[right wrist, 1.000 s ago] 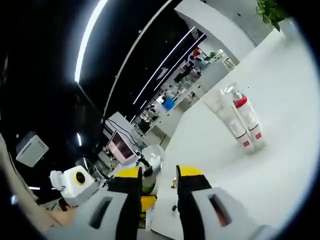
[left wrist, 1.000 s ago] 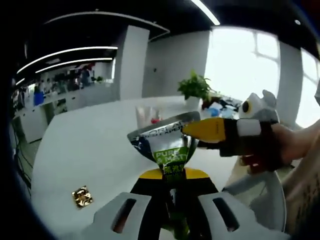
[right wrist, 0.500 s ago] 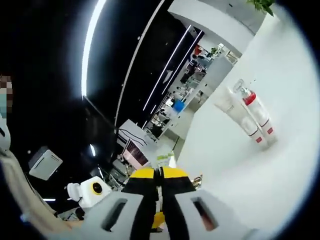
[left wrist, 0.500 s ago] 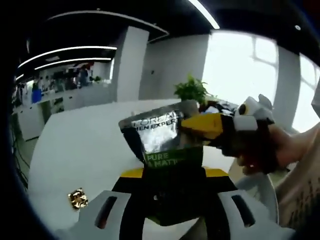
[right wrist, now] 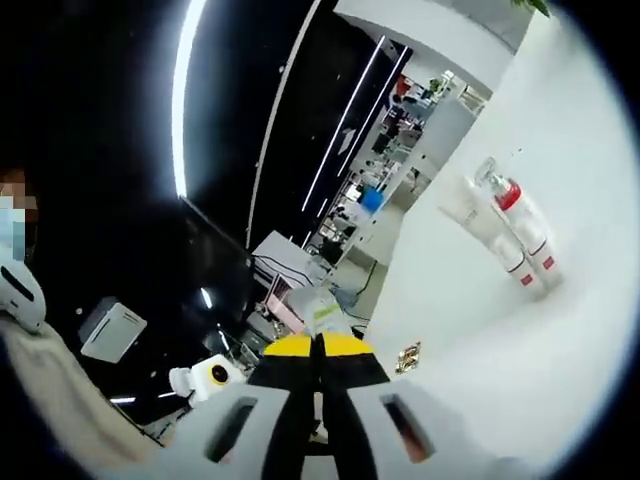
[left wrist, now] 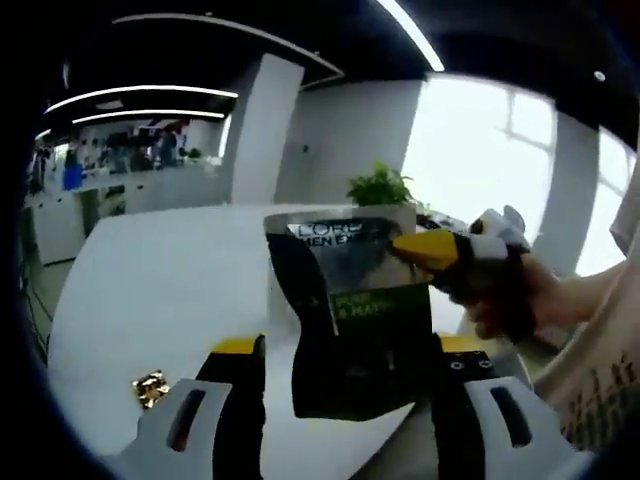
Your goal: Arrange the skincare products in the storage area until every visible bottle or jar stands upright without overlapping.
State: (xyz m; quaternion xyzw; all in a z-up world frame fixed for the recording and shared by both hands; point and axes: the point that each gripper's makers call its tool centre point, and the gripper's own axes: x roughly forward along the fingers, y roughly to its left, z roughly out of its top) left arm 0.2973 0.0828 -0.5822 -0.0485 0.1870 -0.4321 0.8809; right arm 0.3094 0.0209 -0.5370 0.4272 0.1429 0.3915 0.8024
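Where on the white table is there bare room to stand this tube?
Bare table lies between the gold packet and the plant. It also lies beside the bottles. Crowded where the right gripper pinches the tube.

room: open office, dark ceiling [left wrist: 480, 20] | light: linear ceiling strips [left wrist: 150, 92] | window [left wrist: 480, 150]: bright daylight | white pillar [left wrist: 258, 125] | white table [left wrist: 150, 290] | potted plant [left wrist: 380, 187] near window | desks [right wrist: 330, 250] far back
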